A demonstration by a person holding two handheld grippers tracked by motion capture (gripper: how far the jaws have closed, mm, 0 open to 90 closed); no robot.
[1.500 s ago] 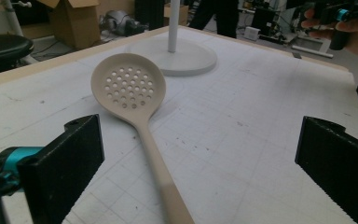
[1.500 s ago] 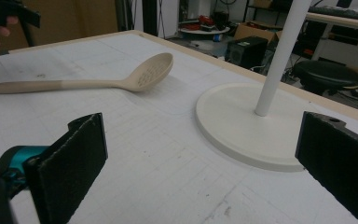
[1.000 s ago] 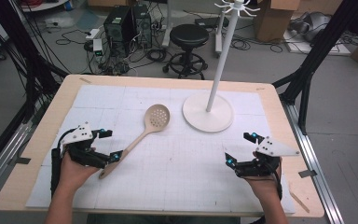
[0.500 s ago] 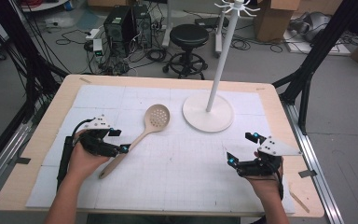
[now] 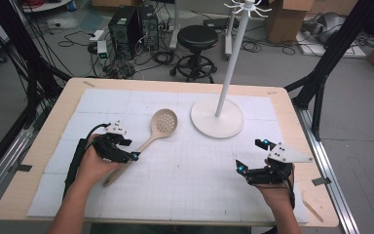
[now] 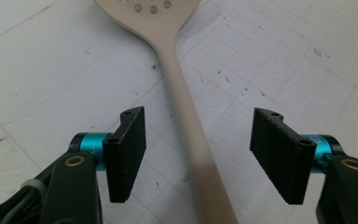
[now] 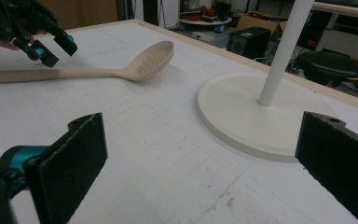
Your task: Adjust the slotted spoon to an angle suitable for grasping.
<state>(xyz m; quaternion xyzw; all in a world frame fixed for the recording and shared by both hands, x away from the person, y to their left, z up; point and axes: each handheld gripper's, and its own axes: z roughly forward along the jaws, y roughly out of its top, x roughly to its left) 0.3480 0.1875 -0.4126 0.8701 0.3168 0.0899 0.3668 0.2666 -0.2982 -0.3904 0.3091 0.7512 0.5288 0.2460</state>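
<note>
- The slotted spoon (image 5: 146, 142) lies flat on the tabletop (image 5: 282, 105), bowl toward the coat stand (image 5: 217, 117) and handle running back under the left hand-held gripper (image 5: 126, 153).
- That left hand-held gripper (image 6: 196, 156) straddles the handle. Its jaws have just been closing, yet the pads (image 6: 127, 149) stand clear of the wood on both sides, so nothing is gripped.
- The handle sits nearer one pad than the other. I'd guess that pad could touch first and swivel the spoon.
- The handle is slim and smooth, and the grip falls well back from the bowl. Lifted from there, the heavier bowl end may droop or roll in the jaws.
- The right hand-held gripper (image 5: 253, 156) rests wide open at the near right, well apart from the spoon, and holds nothing.
- The surface is a scuffed white gridded mat (image 5: 185, 195) on a wooden board.
- Beyond it are a black stool (image 5: 198, 39), computer towers (image 5: 132, 24), floor cables and cardboard boxes (image 5: 285, 17).
</note>
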